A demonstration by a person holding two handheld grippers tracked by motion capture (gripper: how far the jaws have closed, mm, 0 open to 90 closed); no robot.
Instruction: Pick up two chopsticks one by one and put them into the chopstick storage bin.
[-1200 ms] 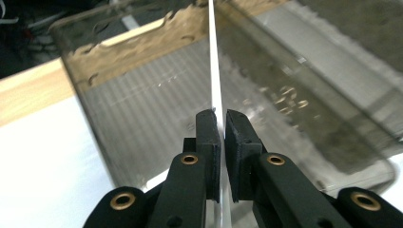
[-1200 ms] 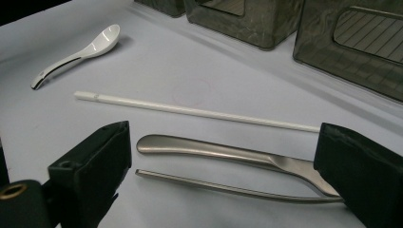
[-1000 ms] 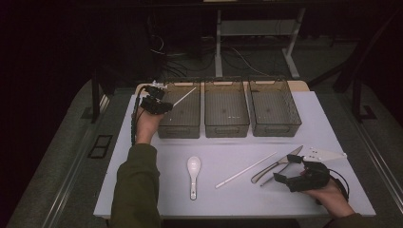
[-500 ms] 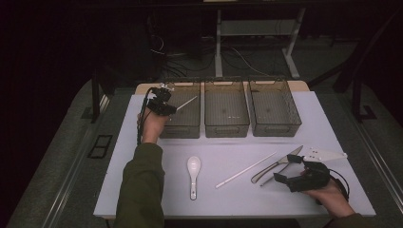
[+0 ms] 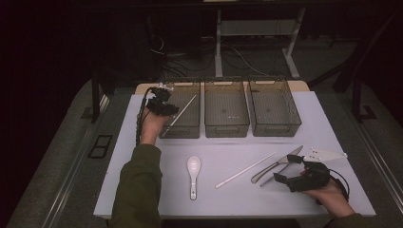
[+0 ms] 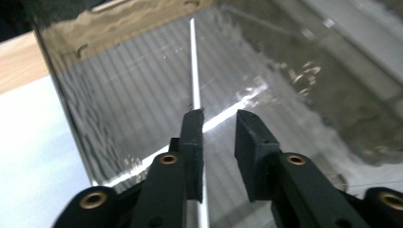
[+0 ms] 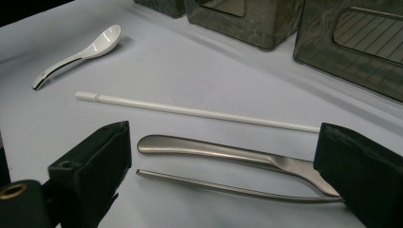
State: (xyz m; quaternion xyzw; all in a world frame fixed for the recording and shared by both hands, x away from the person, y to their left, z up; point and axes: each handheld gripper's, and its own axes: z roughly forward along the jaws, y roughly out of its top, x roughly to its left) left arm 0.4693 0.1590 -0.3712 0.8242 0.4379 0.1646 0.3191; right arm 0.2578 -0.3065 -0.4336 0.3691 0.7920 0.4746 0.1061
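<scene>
Overhead, slim white chopstick, tilted, tip over leftmost bin.

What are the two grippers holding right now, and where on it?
Left gripper looks open; the white chopstick lies against one jaw over the left bin, seemingly released. Right gripper: open, holding nothing.

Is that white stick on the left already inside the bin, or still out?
Partly in. The white chopstick slants into the left bin, its far end over the bin floor, while the left gripper is open beside it.
</scene>
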